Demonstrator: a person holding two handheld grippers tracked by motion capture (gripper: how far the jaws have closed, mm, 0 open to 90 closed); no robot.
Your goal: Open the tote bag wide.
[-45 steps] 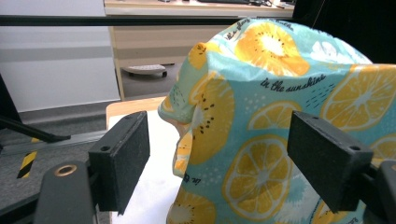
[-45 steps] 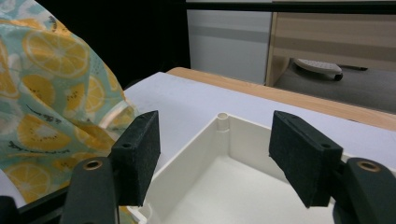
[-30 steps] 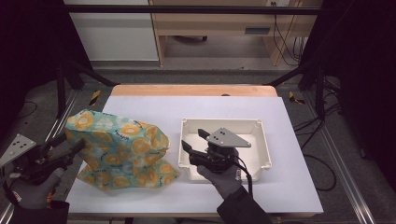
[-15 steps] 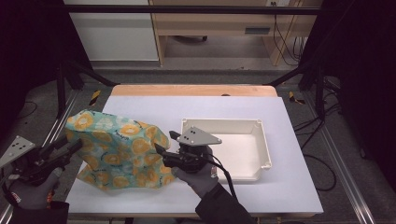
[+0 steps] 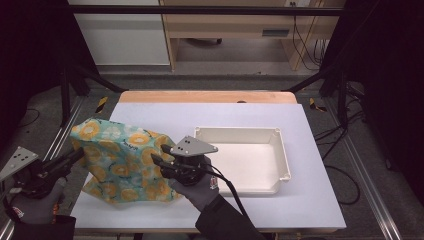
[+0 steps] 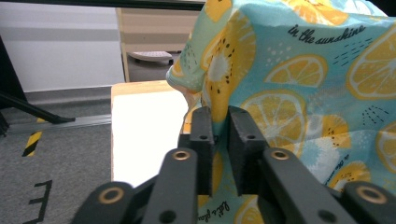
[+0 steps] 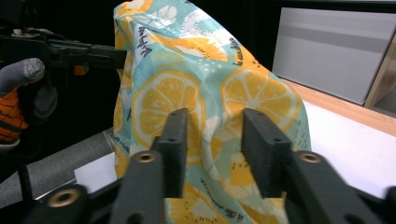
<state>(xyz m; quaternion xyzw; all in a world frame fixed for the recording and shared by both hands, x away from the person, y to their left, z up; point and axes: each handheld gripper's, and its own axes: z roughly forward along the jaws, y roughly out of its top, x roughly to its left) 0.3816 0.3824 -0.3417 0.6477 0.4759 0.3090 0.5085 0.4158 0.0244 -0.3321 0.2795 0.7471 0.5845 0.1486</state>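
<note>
The white tray (image 5: 285, 165) holds nothing; lemon-print cloth (image 5: 120, 155) lies beside it.

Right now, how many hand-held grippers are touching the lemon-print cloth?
1: the left hand-held gripper pinches the lemon-print cloth at its left edge. The right hand-held gripper is open near its right side, not gripping.

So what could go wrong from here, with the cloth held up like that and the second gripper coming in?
The left gripper pinches only an edge of the lemon-print cloth, so the fabric might slip free and slump. The right gripper is open facing the loose drape; closing there could catch several layers rather than one edge. The white tray sits close beside the cloth, so a pull that way might nudge it.
</note>
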